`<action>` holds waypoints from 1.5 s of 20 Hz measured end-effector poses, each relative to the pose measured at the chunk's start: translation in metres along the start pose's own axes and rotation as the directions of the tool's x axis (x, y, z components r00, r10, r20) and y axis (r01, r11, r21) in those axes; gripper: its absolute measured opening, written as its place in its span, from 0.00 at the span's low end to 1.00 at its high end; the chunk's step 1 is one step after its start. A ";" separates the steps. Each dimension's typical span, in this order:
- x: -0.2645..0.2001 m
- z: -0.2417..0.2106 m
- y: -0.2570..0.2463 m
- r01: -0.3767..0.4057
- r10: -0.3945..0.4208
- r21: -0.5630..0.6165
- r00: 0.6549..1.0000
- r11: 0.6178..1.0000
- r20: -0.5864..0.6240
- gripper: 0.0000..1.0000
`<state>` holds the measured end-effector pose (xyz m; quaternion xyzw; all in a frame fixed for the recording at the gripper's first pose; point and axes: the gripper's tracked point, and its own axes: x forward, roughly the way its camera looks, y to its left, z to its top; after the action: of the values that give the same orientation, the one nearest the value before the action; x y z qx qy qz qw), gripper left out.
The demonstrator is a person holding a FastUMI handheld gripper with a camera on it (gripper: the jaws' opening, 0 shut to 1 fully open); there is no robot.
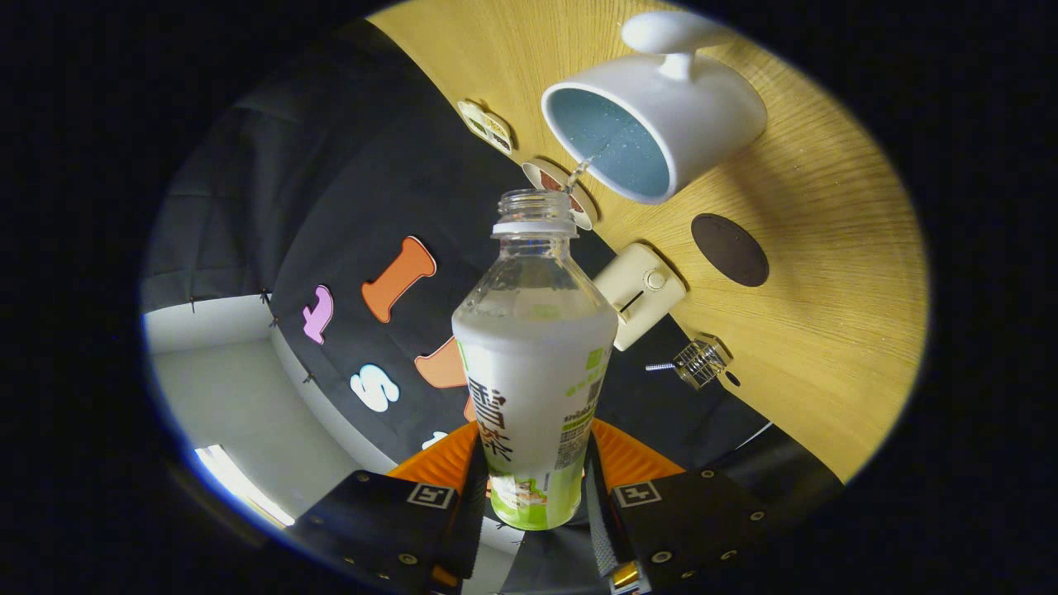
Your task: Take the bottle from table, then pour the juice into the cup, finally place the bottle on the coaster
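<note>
My gripper (534, 487) is shut on a clear plastic bottle (533, 372) with a white and green label, both fingers pressing its lower body. The bottle has no cap and is tipped over, its mouth close to the rim of a white mug (702, 107) with a pale blue inside. A thin stream of clear liquid runs from the mouth into the mug. The mug stands on the wooden table (826, 273). A dark round coaster (730, 249) lies on the table beside the mug.
A cream toaster (640, 293) stands at the table's back edge by the black cloth wall. A small wire rack (699, 362) sits near it. Two small round items (488, 126) lie along the same edge, close to the mug.
</note>
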<state>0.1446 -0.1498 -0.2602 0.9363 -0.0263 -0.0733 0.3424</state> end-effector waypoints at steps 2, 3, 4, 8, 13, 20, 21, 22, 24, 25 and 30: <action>0.000 0.000 -0.002 0.003 -0.003 0.014 1.000 1.000 0.001 0.55; 0.001 0.001 -0.004 0.010 -0.010 0.013 1.000 1.000 0.003 0.55; 0.001 -0.001 -0.003 0.010 -0.010 0.017 1.000 1.000 0.001 0.55; 0.001 -0.002 0.003 -0.017 0.017 0.047 1.000 0.999 -0.004 0.55; 0.000 0.004 0.001 -0.041 0.041 0.046 0.999 0.998 0.005 0.55; -0.002 0.013 -0.024 -0.005 0.007 -0.157 1.000 0.988 0.011 0.55; 0.000 0.013 -0.035 0.031 -0.031 -0.222 1.000 0.974 0.005 0.55; -0.001 0.013 -0.045 0.067 -0.070 -0.296 0.998 0.953 0.002 0.55; 0.000 0.016 -0.057 0.120 -0.132 -0.440 0.991 0.890 0.001 0.55; 0.000 0.019 -0.061 0.133 -0.149 -0.505 0.989 0.853 0.008 0.55; 0.004 0.027 -0.066 0.142 -0.176 -0.766 0.984 0.627 0.038 0.55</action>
<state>0.1446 -0.1173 -0.3238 0.7032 0.0966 -0.0884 0.6988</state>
